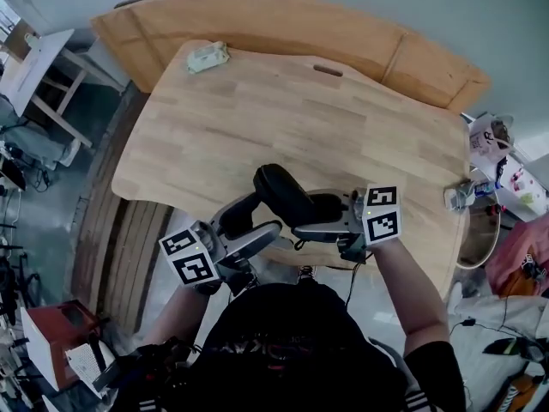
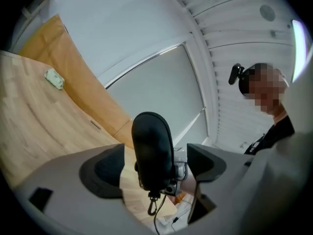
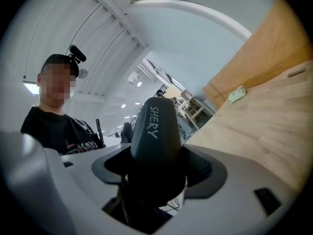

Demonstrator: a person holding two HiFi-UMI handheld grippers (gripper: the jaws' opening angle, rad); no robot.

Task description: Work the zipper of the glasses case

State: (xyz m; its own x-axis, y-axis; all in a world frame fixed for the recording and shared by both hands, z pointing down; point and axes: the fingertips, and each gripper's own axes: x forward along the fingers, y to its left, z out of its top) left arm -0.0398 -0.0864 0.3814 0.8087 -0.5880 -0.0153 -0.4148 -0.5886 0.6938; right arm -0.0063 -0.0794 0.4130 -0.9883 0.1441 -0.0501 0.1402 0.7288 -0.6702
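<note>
Pale wooden counter with rounded corners, backed along its far side by a darker wooden board. Near the far edge of the counter, a small pale green thing, well apart from everything else. Off to the left, beyond the counter, a white table; on the floor at lower left, a red box.

Up off the wood, above the near edge of the counter, a black glasses case between the two grippers. Clamped on one end of it, the right gripper: in the right gripper view, both dark pads pressed against the sides of the glasses case, white lettering along its top, the right gripper closed snugly on it. Around the case from the opposite side, the left gripper, spread wide and not touching: in the left gripper view, clear gaps on either side between the glasses case and the pads of the left gripper. Hanging from the lower end of the case, a small metal clasp.

Both grippers roughly level, facing each other.
</note>
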